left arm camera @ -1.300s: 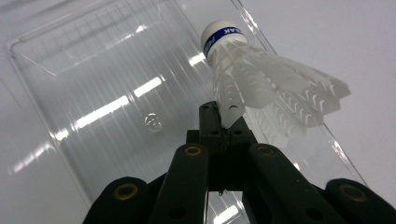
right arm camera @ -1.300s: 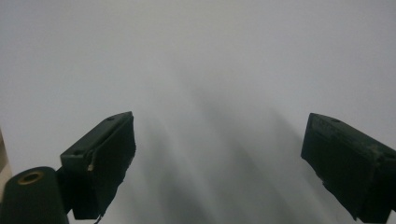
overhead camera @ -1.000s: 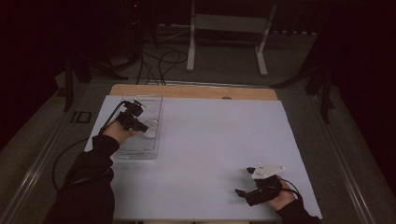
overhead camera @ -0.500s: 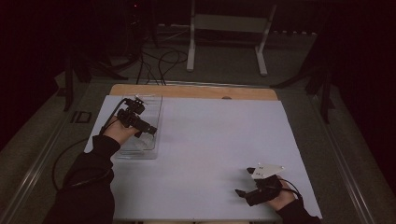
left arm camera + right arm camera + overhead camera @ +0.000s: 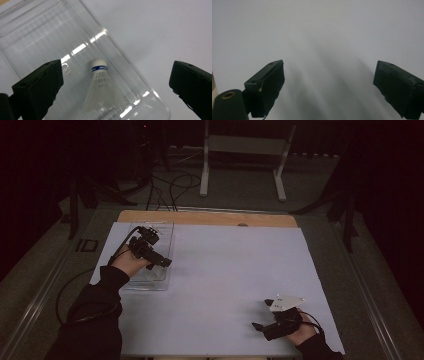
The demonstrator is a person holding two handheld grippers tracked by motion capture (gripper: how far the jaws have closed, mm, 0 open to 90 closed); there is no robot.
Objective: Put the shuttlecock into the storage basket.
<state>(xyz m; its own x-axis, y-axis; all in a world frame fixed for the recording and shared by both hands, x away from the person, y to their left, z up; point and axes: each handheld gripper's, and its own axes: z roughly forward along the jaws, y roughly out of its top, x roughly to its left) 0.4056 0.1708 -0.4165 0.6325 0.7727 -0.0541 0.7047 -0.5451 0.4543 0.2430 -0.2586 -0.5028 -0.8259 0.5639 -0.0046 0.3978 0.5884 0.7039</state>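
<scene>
Left gripper [image 5: 162, 261] hangs over the clear plastic tray [image 5: 165, 282], jaws spread wide, nothing between them; they have just been opening. In the left gripper view the left gripper [image 5: 116, 82] frames a white shuttlecock [image 5: 100, 87] that lies inside the tray [image 5: 37, 37], cork end with its blue band pointing away from the camera, feather skirt toward the tray's near rounded corner. Neither black jaw touches the shuttlecock; both stand clear on either side of it, above the tray. The tray sits on the white sheet [image 5: 225, 270], along that sheet's left edge, toward the far side of the table. The left hand [image 5: 131, 262] sits over the tray's left rim, dark sleeve running back toward the near edge. Well apart from the tray, at the sheet's near right corner, the right gripper [image 5: 256, 326] rests low in the right hand [image 5: 300, 332], grey plate on top. In the right gripper view the right gripper [image 5: 329, 82] shows jaws wide apart with bare white sheet [image 5: 324, 37] between them, gripping nothing. Beyond the tray, a strip of wooden tabletop [image 5: 200, 217] shows past the sheet's far edge.
</scene>
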